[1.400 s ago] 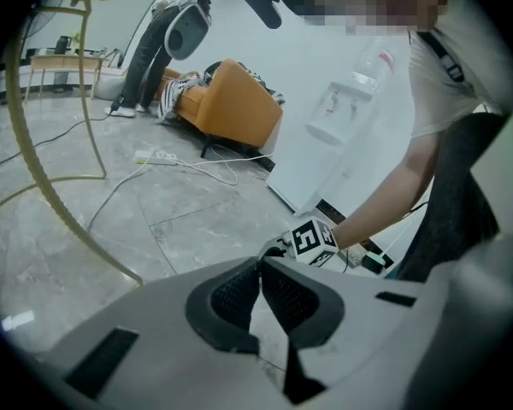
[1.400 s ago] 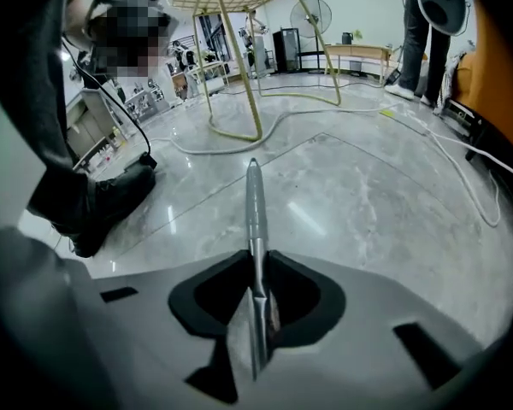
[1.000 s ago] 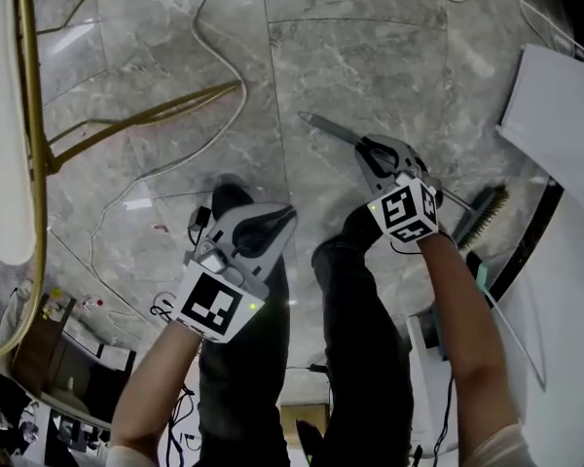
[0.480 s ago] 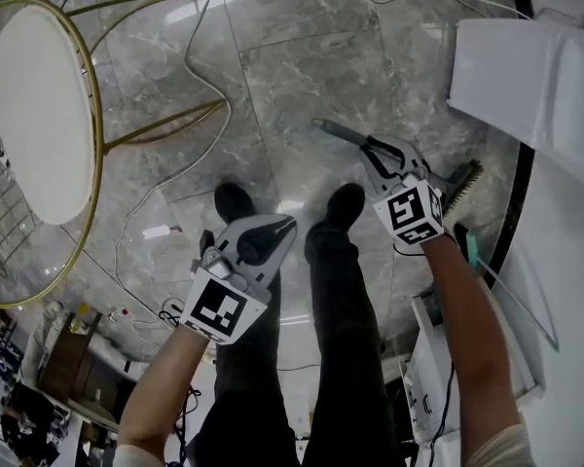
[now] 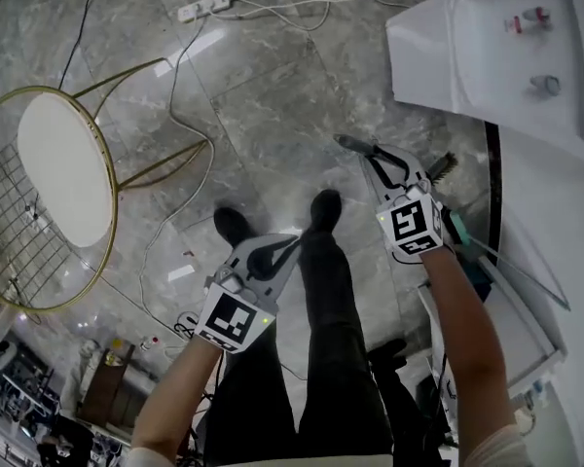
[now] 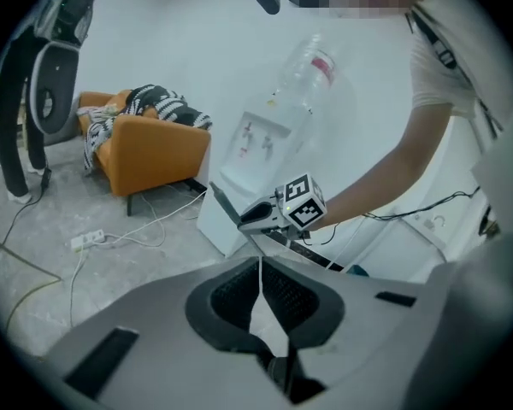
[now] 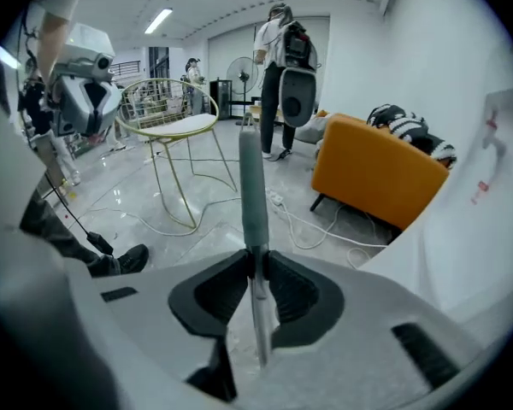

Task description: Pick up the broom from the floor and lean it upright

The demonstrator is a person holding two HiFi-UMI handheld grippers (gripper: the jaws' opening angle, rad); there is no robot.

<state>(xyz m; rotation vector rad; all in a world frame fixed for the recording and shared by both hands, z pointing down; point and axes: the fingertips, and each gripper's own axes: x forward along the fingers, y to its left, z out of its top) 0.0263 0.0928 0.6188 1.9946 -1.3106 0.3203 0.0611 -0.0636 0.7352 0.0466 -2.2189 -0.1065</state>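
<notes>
The broom has a grey handle (image 7: 252,186) and dark bristles (image 5: 442,167). My right gripper (image 5: 372,154) is shut on the handle, well above the floor. The handle tip (image 5: 348,144) sticks out past the jaws to the upper left, and the bristle end hangs behind, near the white cabinet. In the right gripper view the handle runs straight up between the pads (image 7: 236,284). My left gripper (image 5: 290,240) is shut and holds nothing, lower left of the right one, above my legs. The left gripper view shows the right gripper (image 6: 282,213) with the handle (image 6: 225,205).
A gold wire stool with a white seat (image 5: 63,183) stands at the left, with cables and a power strip (image 5: 200,8) on the marble floor. A white cabinet (image 5: 487,47) fills the upper right. An orange armchair (image 7: 376,173) and a standing person (image 7: 282,58) are further off.
Both grippers have risen, and the right one has carried the broom up off the floor. The head view has lifted too, so the stool and cabinet now show more fully.
</notes>
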